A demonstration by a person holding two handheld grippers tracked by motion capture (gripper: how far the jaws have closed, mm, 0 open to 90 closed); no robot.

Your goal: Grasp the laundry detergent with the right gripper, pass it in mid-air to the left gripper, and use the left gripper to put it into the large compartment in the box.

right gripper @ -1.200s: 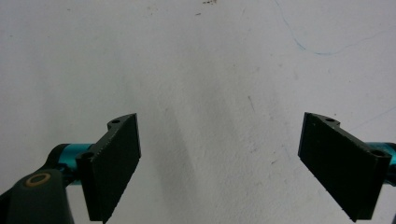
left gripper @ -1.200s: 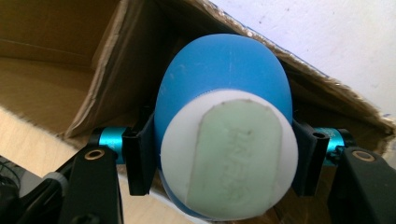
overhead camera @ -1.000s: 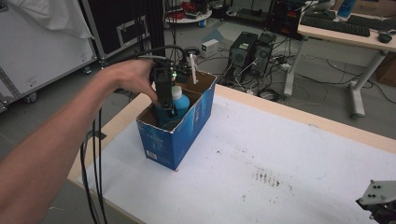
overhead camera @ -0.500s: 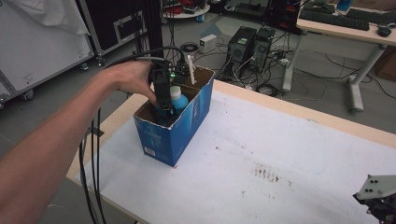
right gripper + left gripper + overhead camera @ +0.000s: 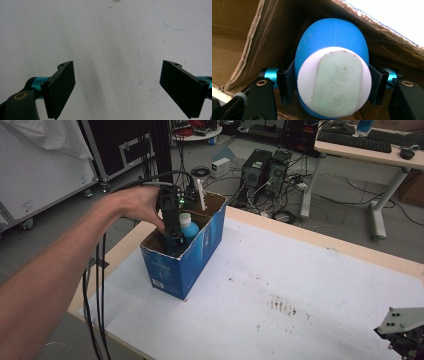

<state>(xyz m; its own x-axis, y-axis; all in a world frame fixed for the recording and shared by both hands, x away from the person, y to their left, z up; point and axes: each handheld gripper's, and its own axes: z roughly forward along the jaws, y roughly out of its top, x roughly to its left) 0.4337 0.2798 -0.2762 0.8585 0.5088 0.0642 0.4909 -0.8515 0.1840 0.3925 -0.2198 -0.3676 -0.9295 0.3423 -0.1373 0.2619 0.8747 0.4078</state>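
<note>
Left gripper [image 5: 332,85] reaches down into the blue box [image 5: 200,255], jaws clamped on the blue bottle [image 5: 332,45]. Left gripper view: its white cap [image 5: 334,82] faces the camera, long axis along the jaws. Right gripper [image 5: 117,87] wide open over the bare table [image 5: 112,30].

A pale-edged table [image 5: 320,285] with a white, lightly stained top is carrying the things. A blue cardboard box [image 5: 192,257] is standing directly on it, open at the top, near the table's left edge, at about ten o'clock from the tabletop's middle. A patch of dark smudges [image 5: 281,305] is showing at roughly five o'clock from the box, well apart from it.
</note>
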